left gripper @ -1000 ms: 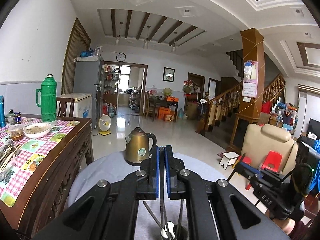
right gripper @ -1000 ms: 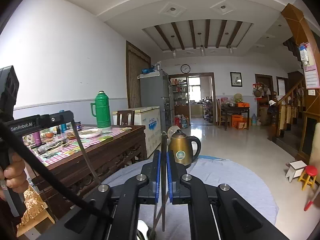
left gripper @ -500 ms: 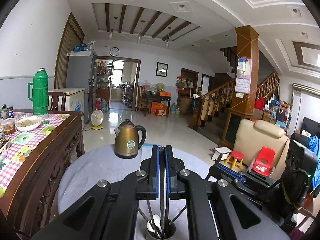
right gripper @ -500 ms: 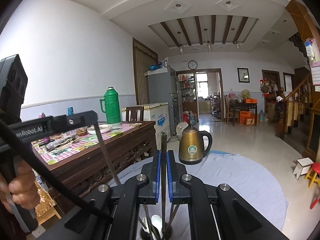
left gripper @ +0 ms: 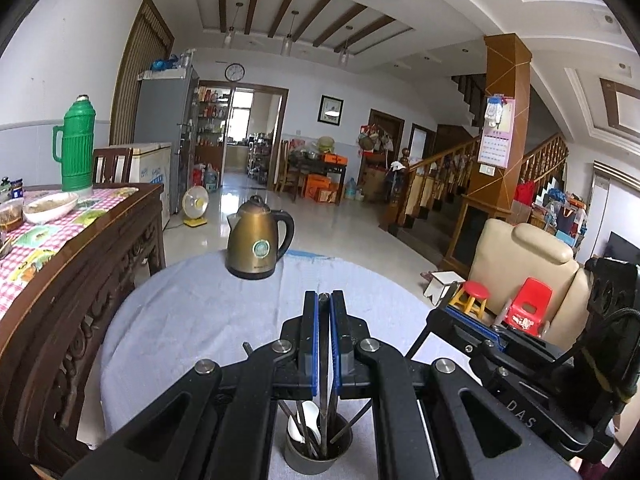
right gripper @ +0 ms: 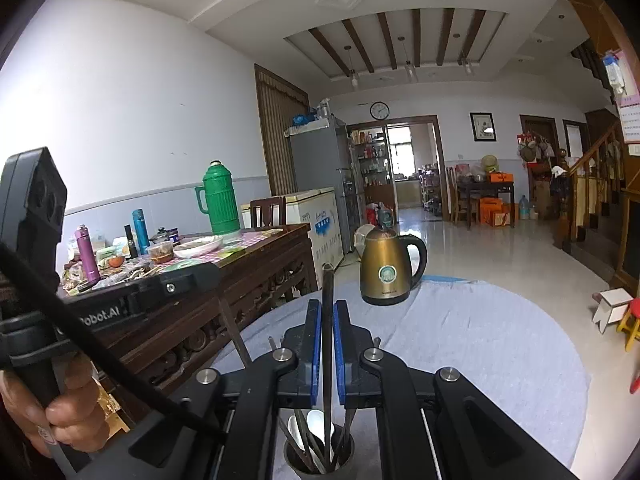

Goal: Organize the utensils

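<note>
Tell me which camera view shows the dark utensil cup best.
The left wrist view: the utensil cup shows its rim and wall below the left gripper. In the right wrist view the cup is cut by the frame edge.

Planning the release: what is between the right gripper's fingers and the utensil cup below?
Only the dark chopstick they clamp, its tip reaching into the cup; right wrist view.

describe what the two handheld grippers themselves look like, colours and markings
Both the left gripper and right gripper are matte black linkage frames with silver pivot bolts and blue-padded fingers. White lettering marks their sides, and a black cable trails off the left one.
</note>
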Demonstrator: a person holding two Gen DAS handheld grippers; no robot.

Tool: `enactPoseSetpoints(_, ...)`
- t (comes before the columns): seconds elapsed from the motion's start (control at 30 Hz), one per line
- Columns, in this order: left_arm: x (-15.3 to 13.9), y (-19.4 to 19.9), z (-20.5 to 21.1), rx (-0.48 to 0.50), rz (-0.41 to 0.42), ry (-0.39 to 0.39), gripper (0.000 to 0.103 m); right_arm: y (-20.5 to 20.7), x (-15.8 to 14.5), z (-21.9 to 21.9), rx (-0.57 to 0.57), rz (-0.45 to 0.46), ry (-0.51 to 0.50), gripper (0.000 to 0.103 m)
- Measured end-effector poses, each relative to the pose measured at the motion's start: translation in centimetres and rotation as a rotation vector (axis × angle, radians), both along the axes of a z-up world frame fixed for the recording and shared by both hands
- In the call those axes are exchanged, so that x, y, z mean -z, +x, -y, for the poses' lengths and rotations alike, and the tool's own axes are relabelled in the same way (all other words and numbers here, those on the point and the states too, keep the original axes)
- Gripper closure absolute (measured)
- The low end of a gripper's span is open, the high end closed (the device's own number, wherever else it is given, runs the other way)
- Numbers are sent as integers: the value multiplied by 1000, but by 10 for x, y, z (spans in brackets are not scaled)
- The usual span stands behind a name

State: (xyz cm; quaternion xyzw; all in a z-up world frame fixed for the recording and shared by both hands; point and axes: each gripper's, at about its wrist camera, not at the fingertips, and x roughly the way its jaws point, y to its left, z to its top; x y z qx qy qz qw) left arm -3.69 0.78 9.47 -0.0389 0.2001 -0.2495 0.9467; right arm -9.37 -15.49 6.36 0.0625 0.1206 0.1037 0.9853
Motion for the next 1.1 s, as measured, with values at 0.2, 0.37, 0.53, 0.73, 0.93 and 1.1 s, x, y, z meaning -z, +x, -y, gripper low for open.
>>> enactPoseSetpoints(0.2, 13, 7, 1, 3, -38, 0, 97, 11, 12, -2, -1, -47, -7, 96)
enactPoseSetpoints(0.37, 25, 15, 8, 2, -72, 31, 97, 17, 25, 5, 10, -79, 25, 96)
enactPoseSetpoints(0.53, 37, 17, 14, -10, -93, 58, 97, 23, 36, 10, 13, -105, 50, 96)
enactPoseSetpoints(0.73, 43, 20, 14, -27, -117, 60, 97, 24, 37, 10, 0, -104, 55, 96)
enactPoseSetpoints(0.93, 40, 17, 16, -50, -101, 77, 97, 27, 38, 7, -5, -112, 53, 96)
enactPoseSetpoints(1.1, 40, 13, 19, -66, -92, 102, 97, 26, 38, 8, -4, -119, 58, 96)
